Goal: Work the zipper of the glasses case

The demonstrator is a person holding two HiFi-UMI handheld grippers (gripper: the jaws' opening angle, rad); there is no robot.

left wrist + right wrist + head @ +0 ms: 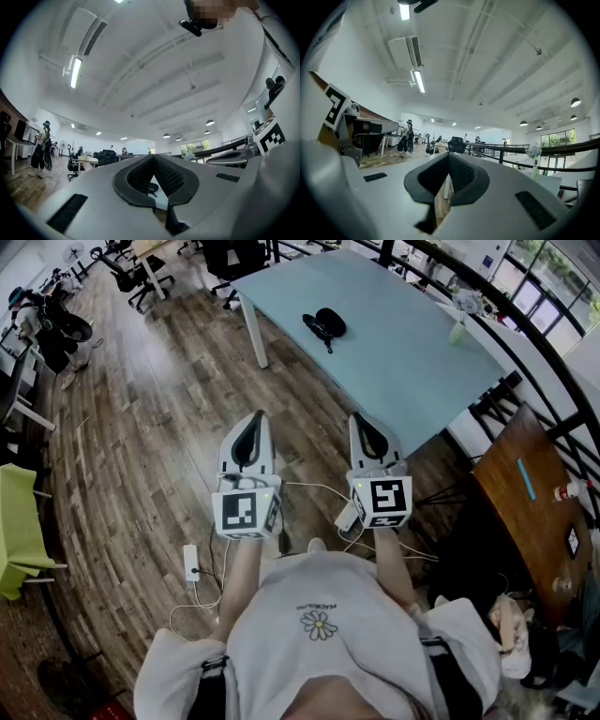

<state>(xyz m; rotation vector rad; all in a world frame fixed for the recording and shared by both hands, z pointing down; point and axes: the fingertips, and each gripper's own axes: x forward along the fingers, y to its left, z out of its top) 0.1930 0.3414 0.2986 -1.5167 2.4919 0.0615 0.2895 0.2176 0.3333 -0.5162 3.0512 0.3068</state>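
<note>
My head camera looks steeply down from above. The white plastic left gripper (258, 418) and right gripper (360, 420) sit close below it, with the pale blue-green rectangular worktop (403, 343) well ahead. Each gripper camera rides just behind its own jaws, facing roughly level across the room — both share the white ceiling (140, 70) (487, 56).

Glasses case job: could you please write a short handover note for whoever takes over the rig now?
Left claw: shut, empty, held out over the wooden floor.
Right claw: shut, empty, beside it.
Glasses case: black, lying on the pale blue table, ahead of both claws, untouched; whether it is zipped is too small to tell.
Done: nothing visible yet.
Left: approach the table, probably steady the case with one claw and work the zipper with the other.
</note>
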